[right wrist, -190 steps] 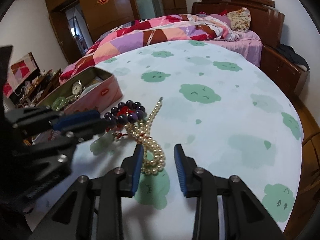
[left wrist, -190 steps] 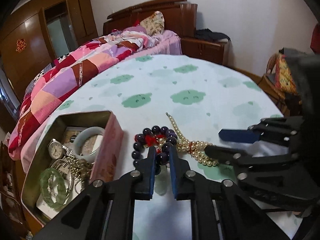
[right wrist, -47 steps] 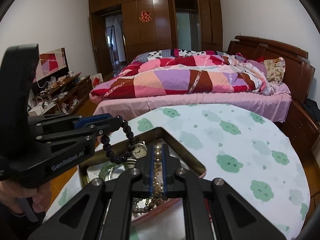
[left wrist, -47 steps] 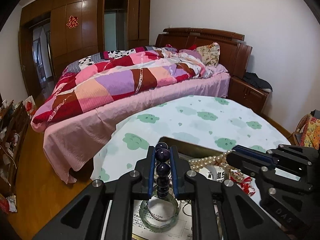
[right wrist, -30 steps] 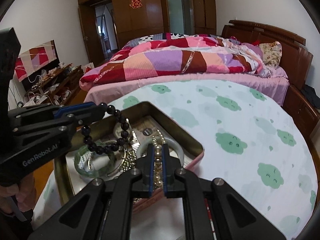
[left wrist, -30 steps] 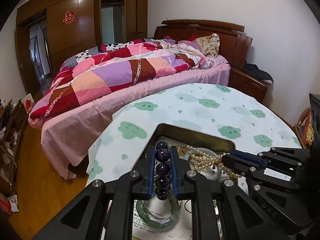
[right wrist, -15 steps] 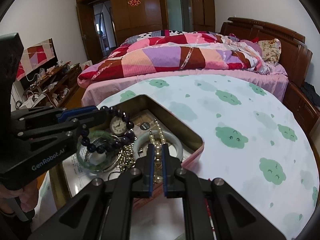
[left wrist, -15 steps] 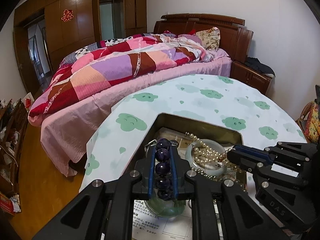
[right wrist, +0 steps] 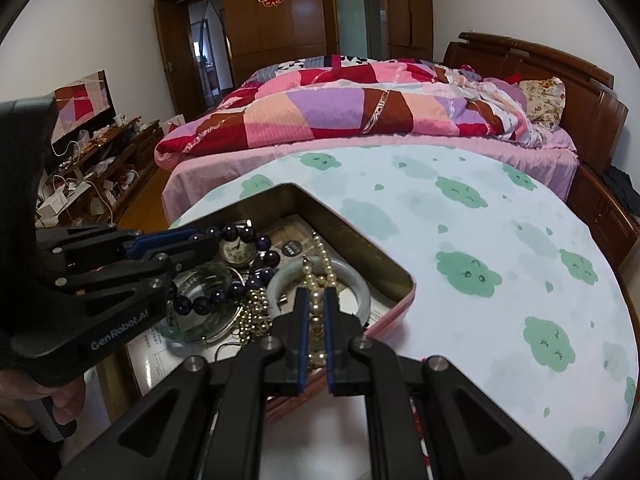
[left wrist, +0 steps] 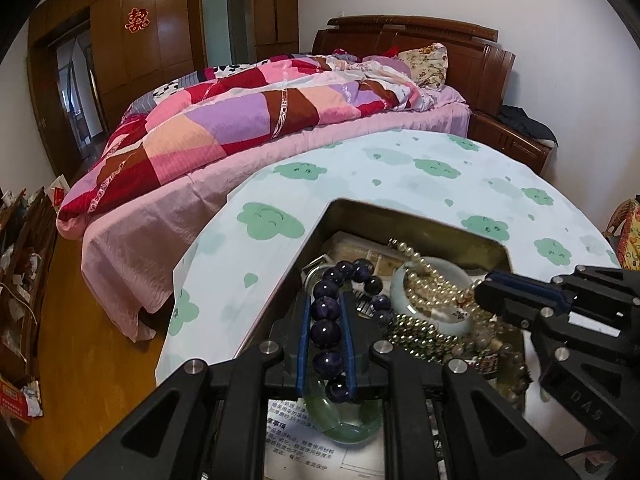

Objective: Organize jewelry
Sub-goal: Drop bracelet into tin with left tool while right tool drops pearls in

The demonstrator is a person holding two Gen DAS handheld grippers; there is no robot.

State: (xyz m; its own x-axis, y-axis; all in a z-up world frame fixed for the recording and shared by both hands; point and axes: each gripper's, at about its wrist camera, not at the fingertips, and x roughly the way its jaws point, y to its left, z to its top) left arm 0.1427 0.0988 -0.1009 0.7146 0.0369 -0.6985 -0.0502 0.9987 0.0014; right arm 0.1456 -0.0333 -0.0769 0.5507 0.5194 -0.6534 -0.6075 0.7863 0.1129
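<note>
Purple bead bracelet (left wrist: 326,330) sits clamped in the left claw (left wrist: 326,344) over the tin (right wrist: 394,264), while the right claw (right wrist: 315,316), at its three o'clock, is clamped on the pearl necklace (right wrist: 318,276).

A home bedroom: a wooden-headboard bed (left wrist: 420,40) under a patchwork quilt (left wrist: 240,116) (pillow at its head), with dark wooden wardrobes (right wrist: 304,12) behind.

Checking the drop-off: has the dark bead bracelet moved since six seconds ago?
Yes. The dark bead bracelet, then on the tablecloth beside the tin, now hangs inside it, clamped in the left tool.
</note>
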